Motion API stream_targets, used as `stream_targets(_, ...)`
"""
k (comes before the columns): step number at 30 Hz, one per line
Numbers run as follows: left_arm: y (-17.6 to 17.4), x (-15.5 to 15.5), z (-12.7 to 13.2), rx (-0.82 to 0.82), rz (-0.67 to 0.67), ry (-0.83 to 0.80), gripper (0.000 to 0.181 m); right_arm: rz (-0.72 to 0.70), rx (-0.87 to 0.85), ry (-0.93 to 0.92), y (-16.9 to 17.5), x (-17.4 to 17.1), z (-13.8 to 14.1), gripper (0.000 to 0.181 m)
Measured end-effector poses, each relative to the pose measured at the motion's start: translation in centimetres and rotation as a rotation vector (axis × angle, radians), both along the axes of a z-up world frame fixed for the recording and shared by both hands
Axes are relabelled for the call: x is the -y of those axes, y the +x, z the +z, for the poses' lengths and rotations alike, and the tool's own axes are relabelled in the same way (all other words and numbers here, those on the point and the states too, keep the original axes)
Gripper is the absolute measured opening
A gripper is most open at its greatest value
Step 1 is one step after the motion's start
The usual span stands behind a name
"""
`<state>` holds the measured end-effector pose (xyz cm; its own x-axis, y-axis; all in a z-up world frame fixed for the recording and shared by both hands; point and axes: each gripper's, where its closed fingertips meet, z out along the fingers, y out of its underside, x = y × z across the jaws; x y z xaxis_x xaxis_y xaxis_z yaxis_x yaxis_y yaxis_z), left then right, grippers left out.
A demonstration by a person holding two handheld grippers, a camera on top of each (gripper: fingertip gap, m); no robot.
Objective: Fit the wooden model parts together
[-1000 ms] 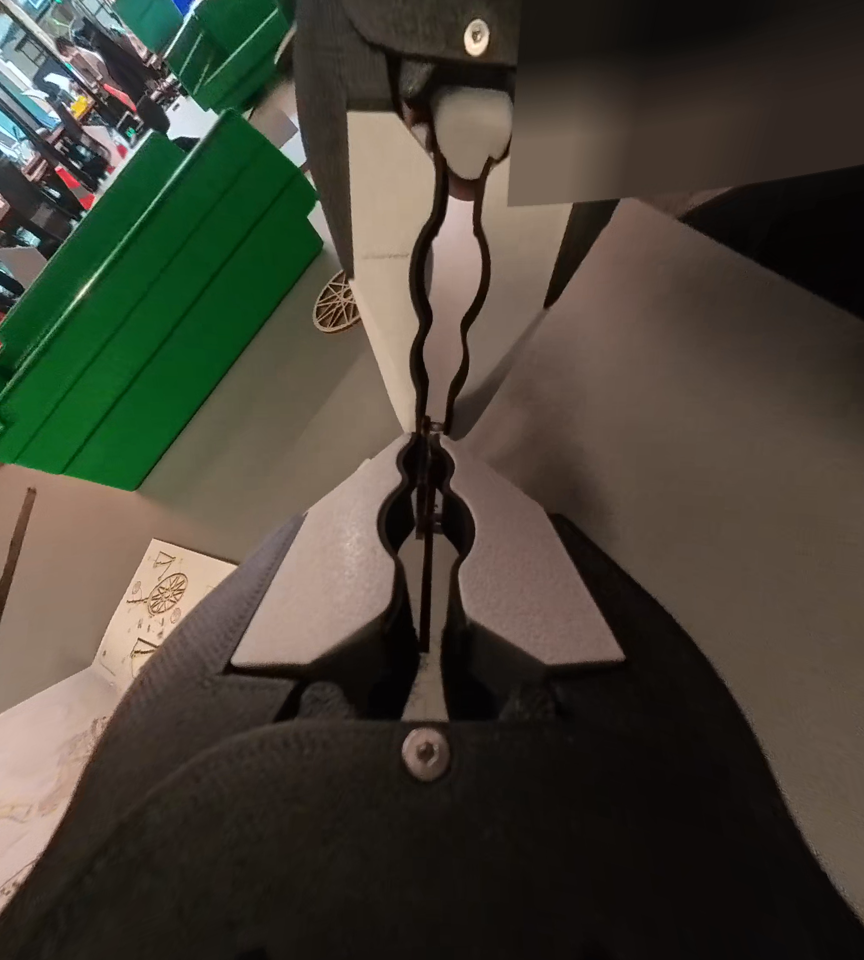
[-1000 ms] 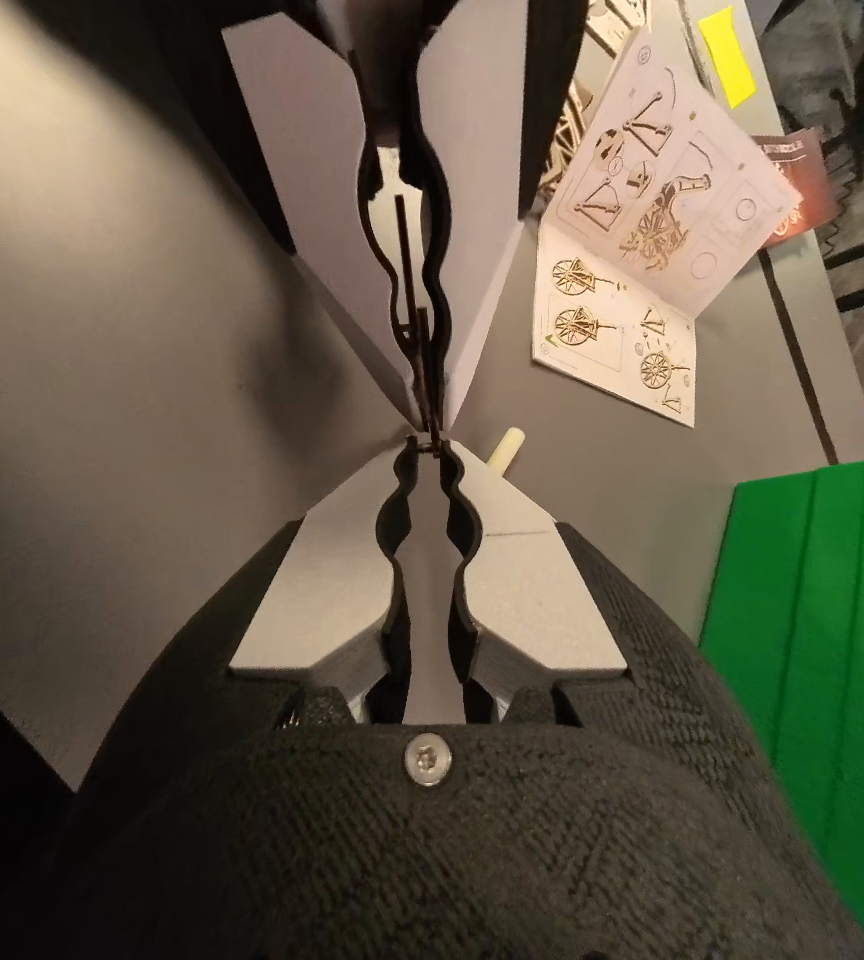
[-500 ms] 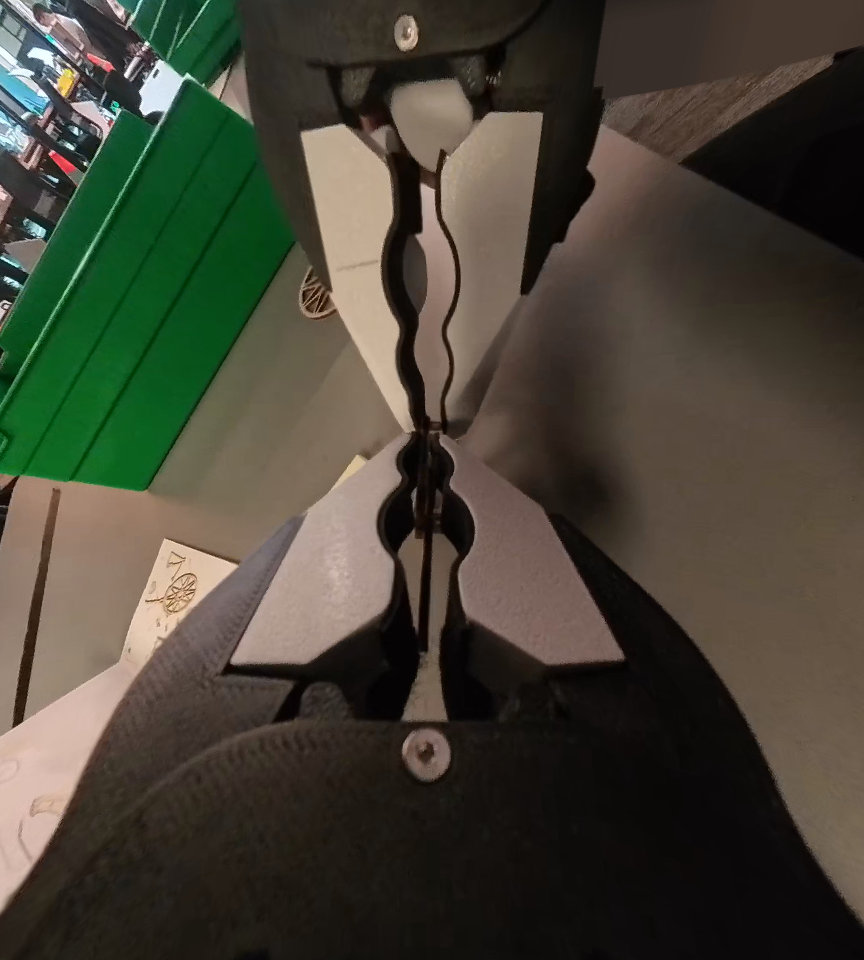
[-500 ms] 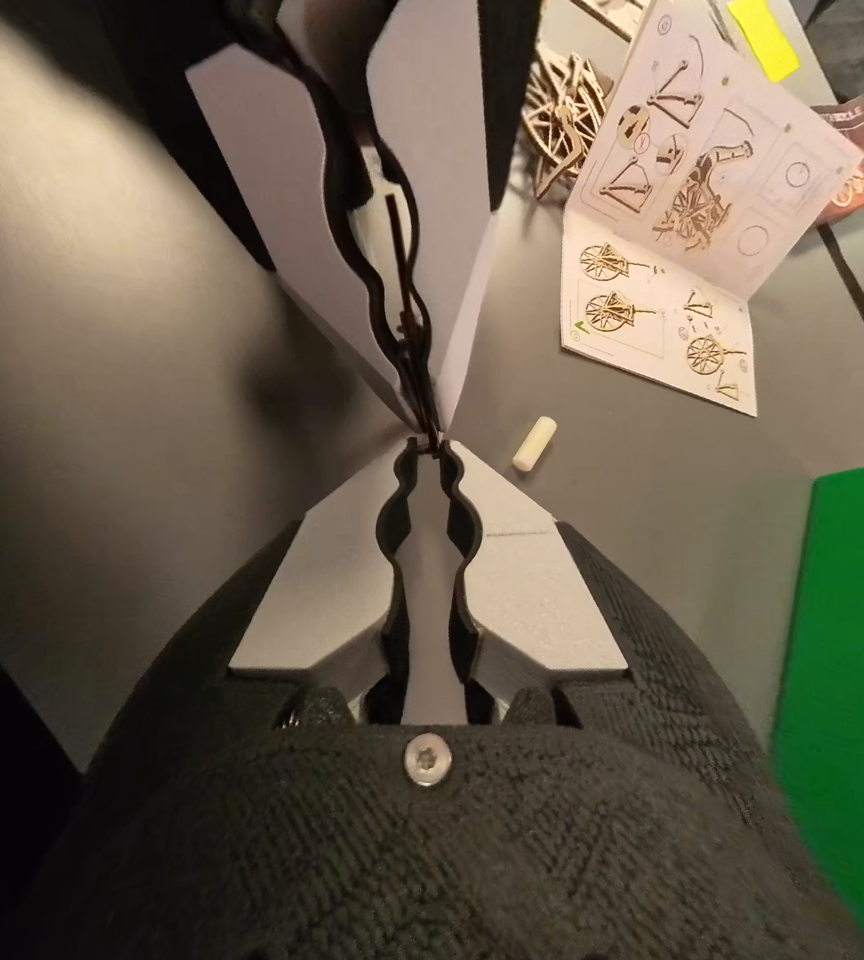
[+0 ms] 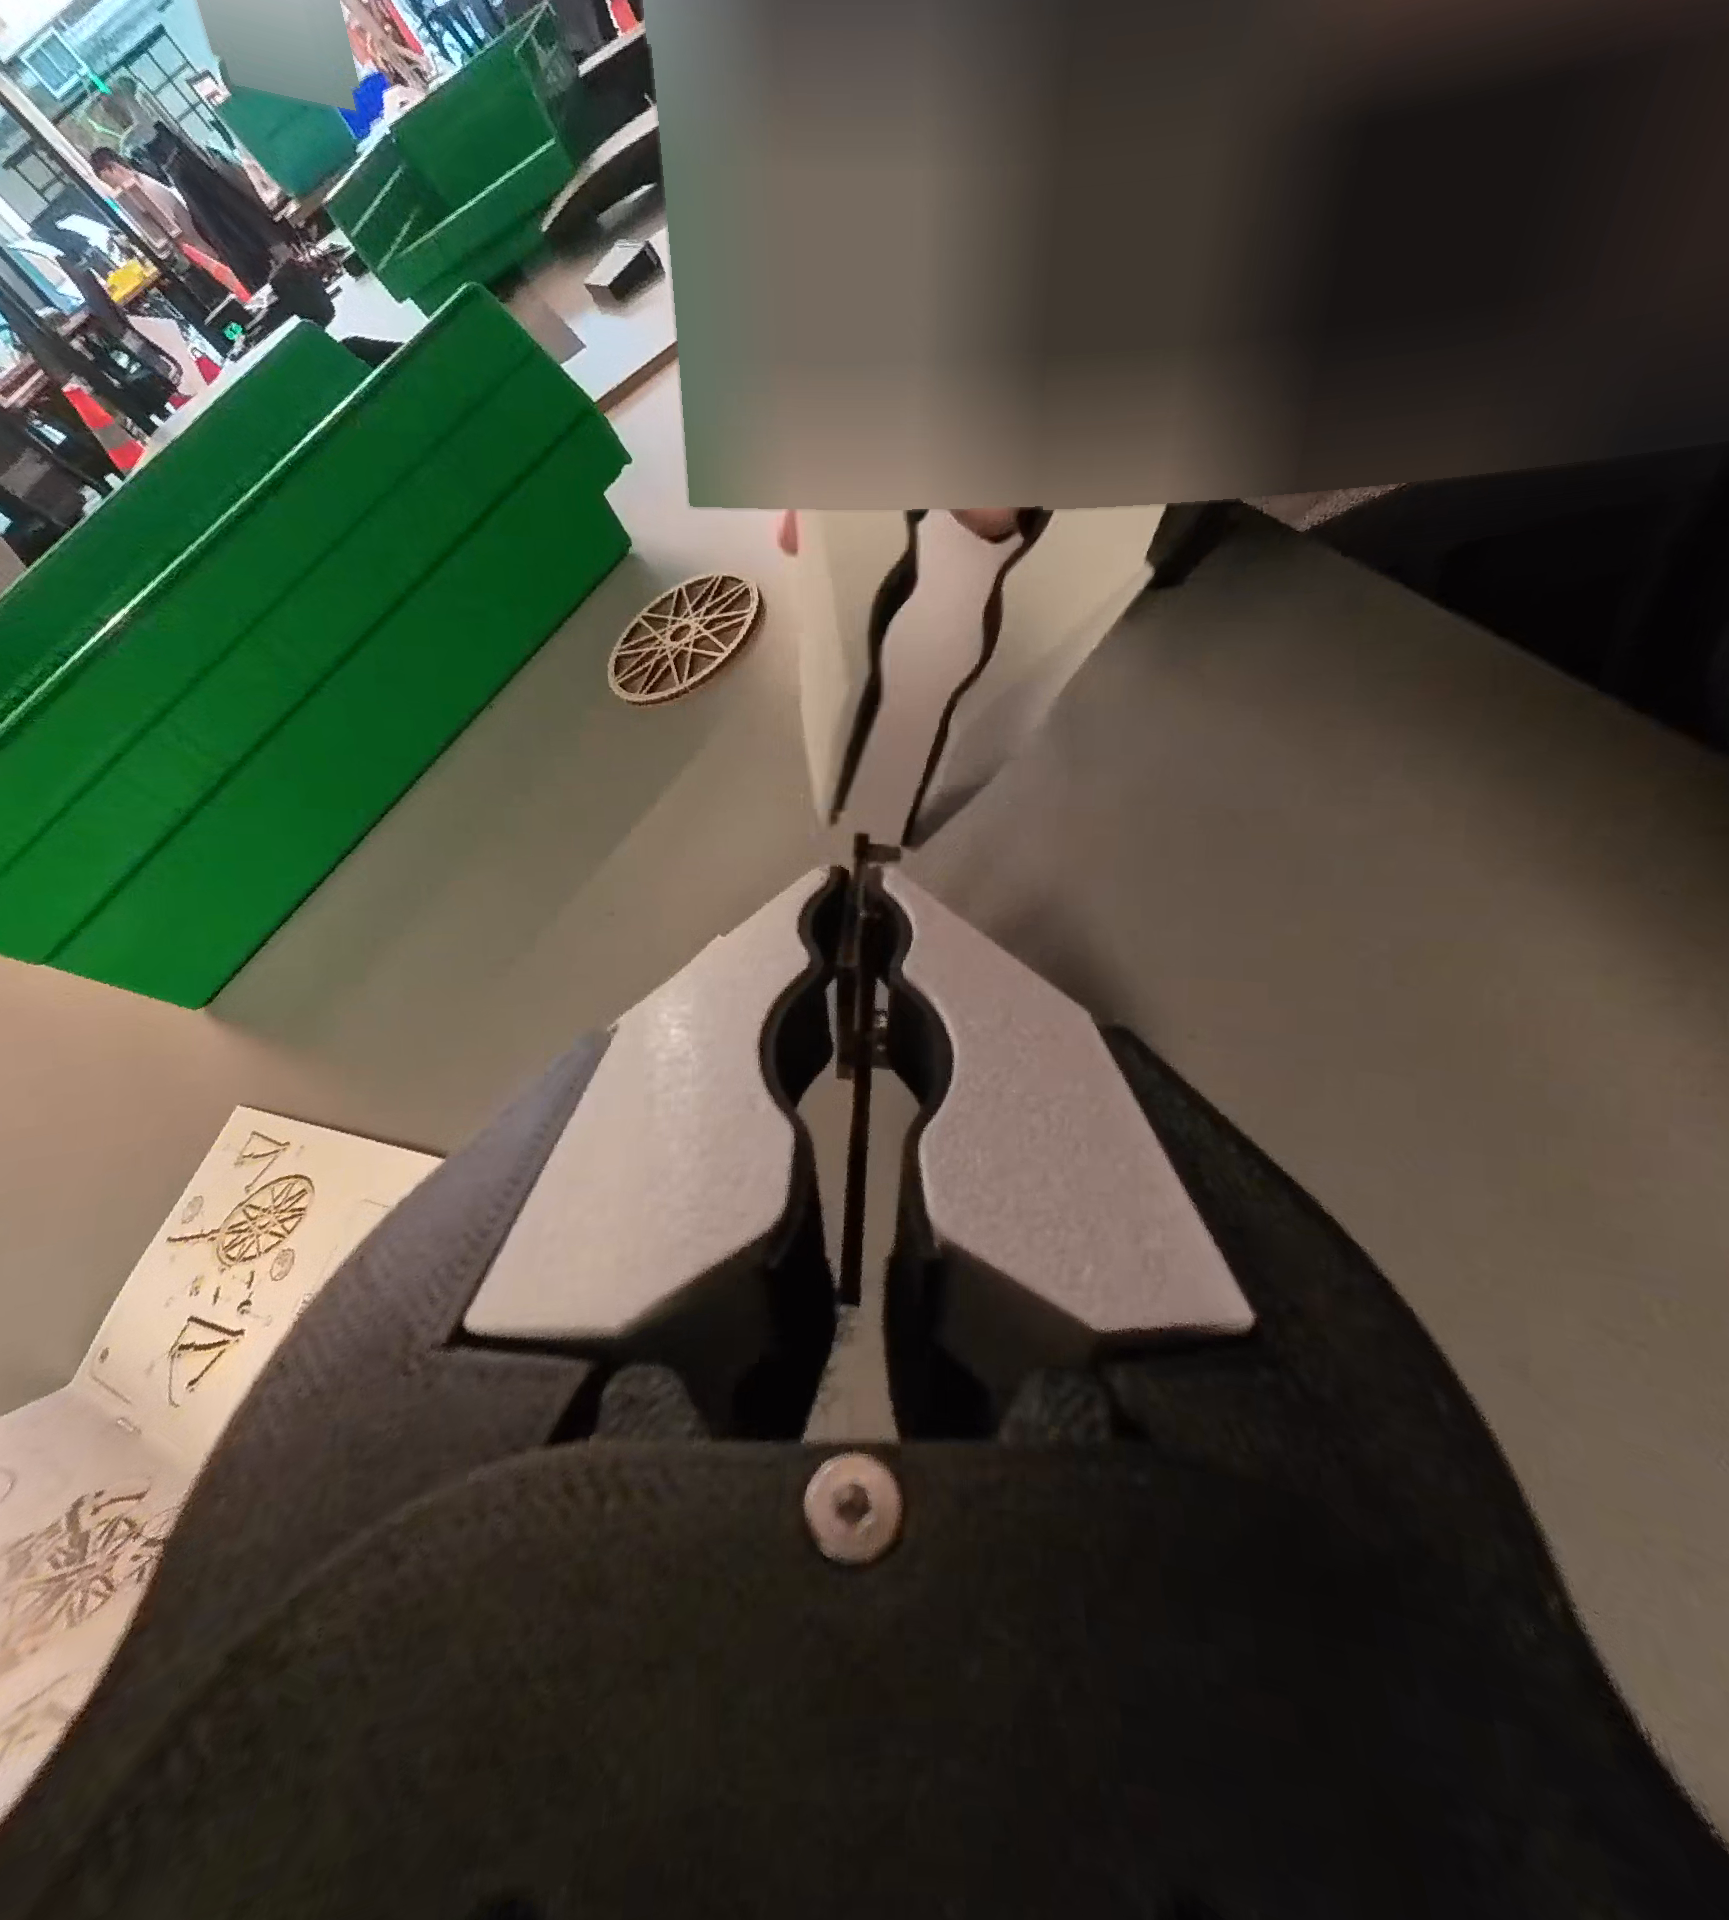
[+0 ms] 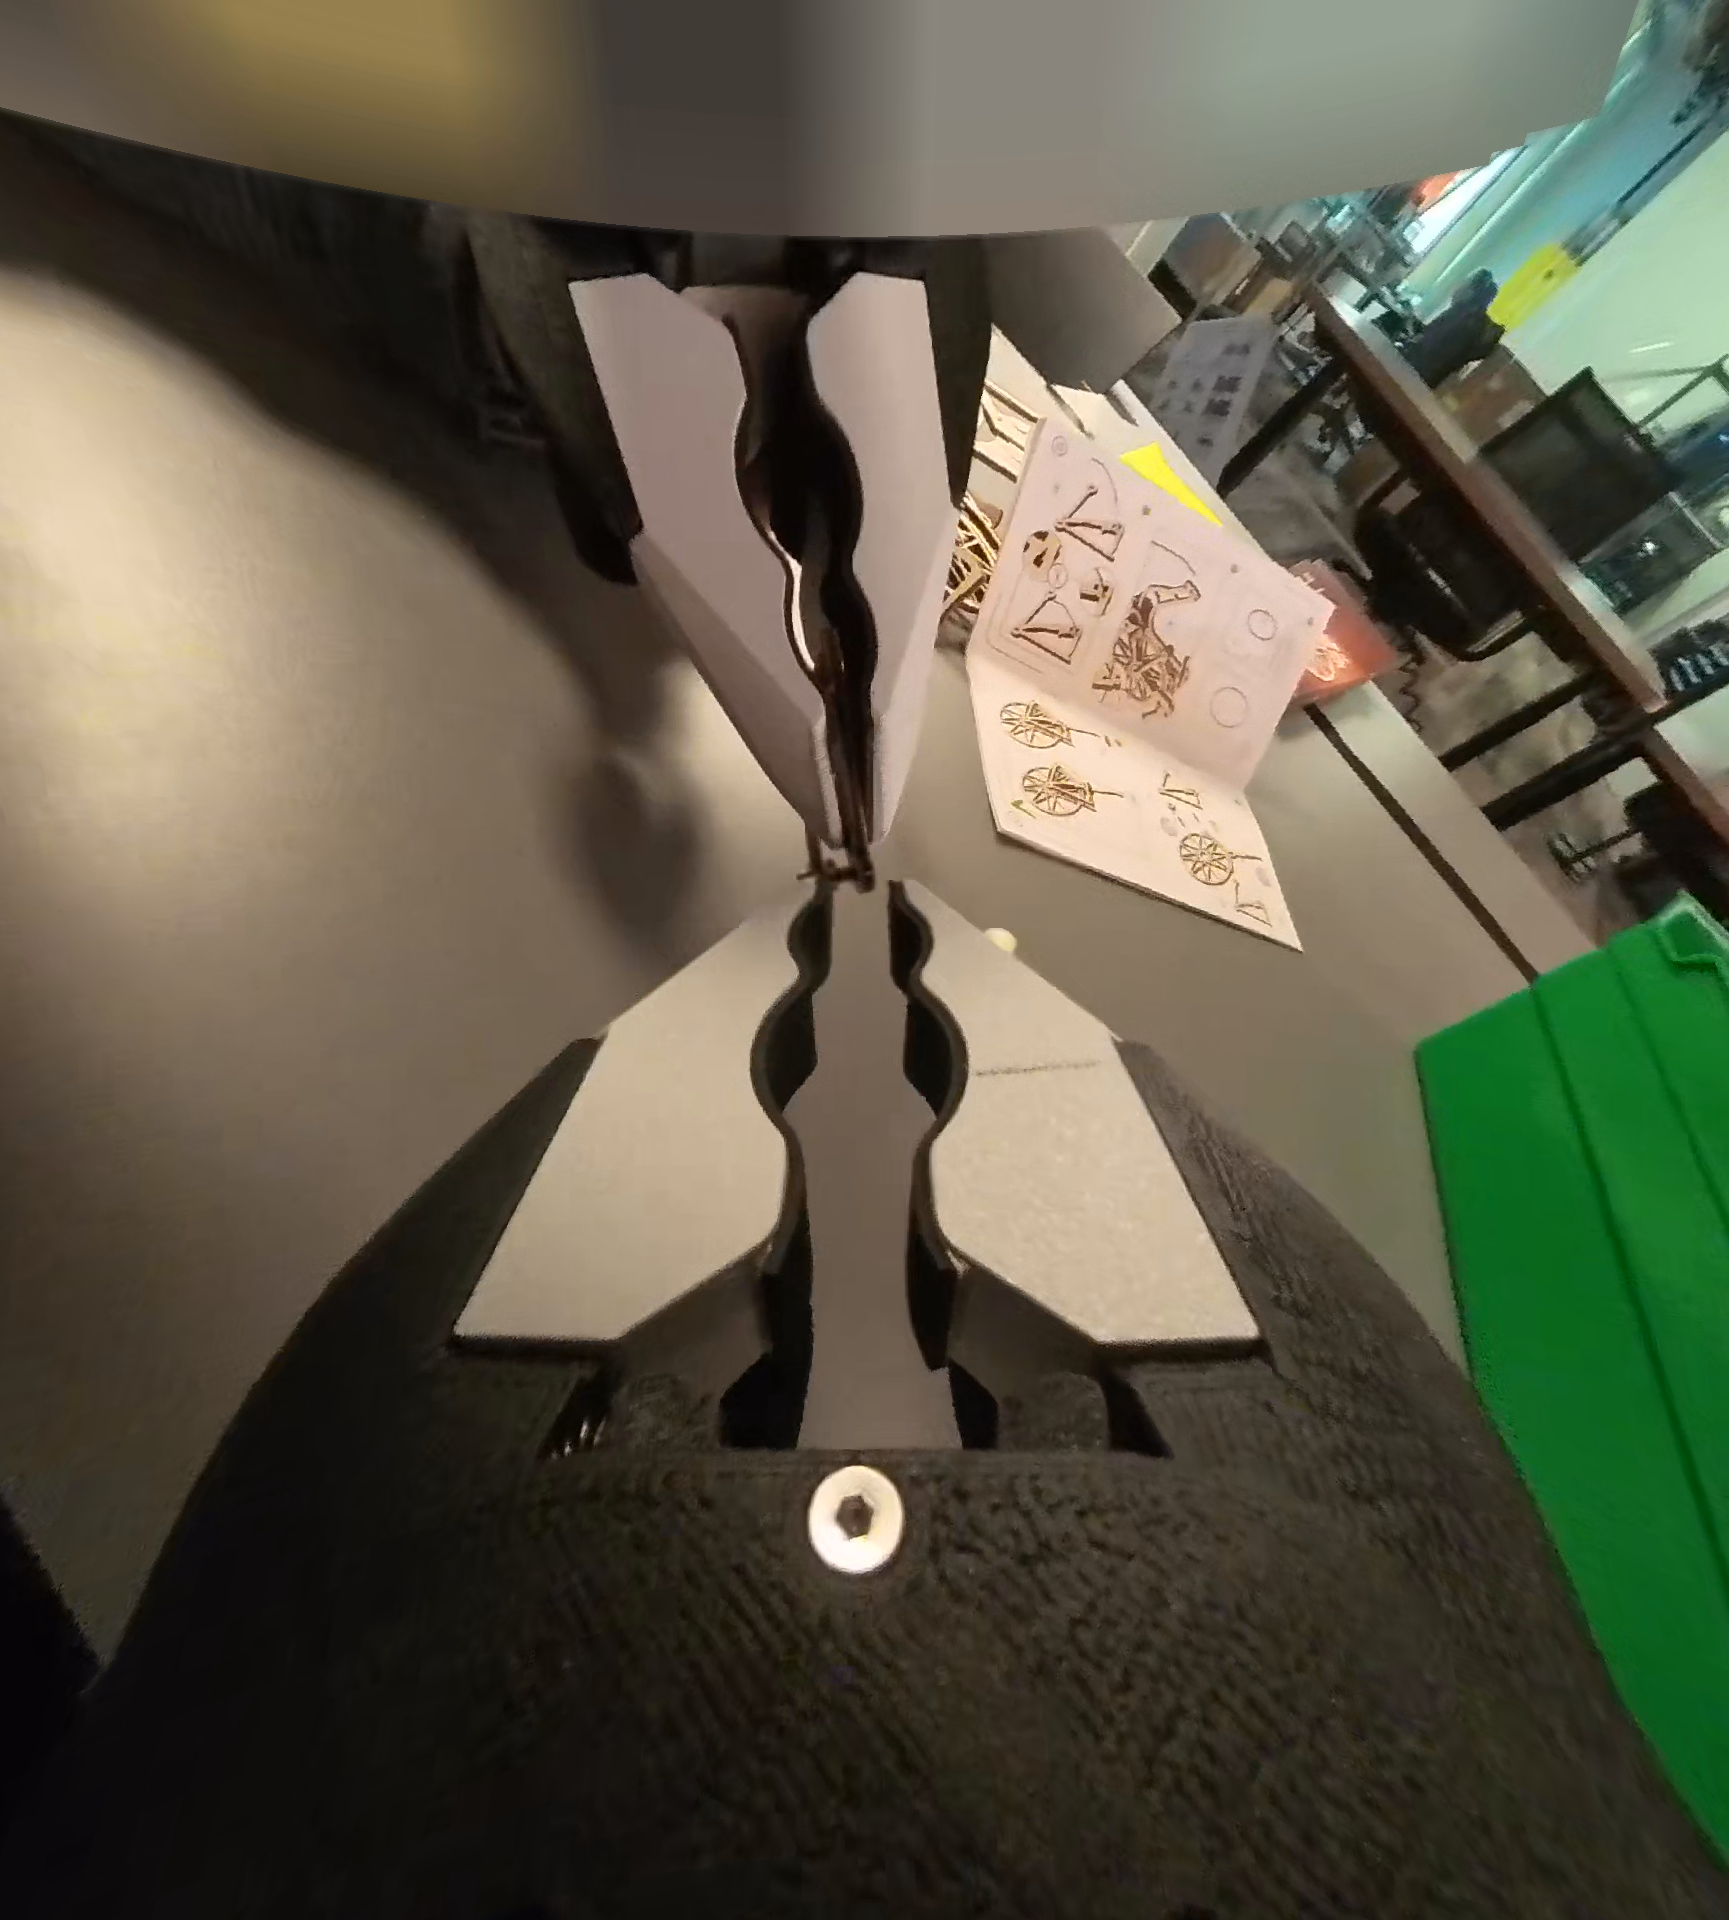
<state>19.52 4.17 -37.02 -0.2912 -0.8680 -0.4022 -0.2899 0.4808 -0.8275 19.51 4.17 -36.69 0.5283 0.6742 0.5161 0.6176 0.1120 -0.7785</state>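
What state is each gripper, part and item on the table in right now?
left gripper: shut on thin wooden part, edge-on between its fingers.
right gripper: open, empty.
spoked wooden wheel: lying flat on table, loose.
instruction booklet: open, flat.
green bins: stacked.

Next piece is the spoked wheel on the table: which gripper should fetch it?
Right. The right gripper is open and empty, while the left gripper is shut on the thin wooden part. The wooden spoked wheel lies flat beside the green bins.
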Motion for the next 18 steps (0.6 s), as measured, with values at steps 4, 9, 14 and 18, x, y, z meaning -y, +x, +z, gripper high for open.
stream_targets(4, -0.02, 0.21, -0.1, -0.005, -0.014, -0.005, 0.002, 0.019, 0.018, 0.0, -0.04, 0.17, -0.29, 0.007)
stream_targets(9, -0.05, 0.28, -0.17, -0.012, -0.02, -0.016, 0.002, 0.047, 0.006, -0.011, -0.37, 0.31, -0.48, 0.011)
stream_targets(14, -0.11, 0.28, -0.14, -0.014, -0.024, -0.035, 0.002, 0.045, 0.019, 0.005, -0.4, 0.23, -0.48, 0.008)
stream_targets(18, -0.15, 0.36, -0.19, -0.023, -0.027, -0.058, 0.002, 0.04, 0.018, 0.002, -0.41, 0.24, -0.54, 0.006)
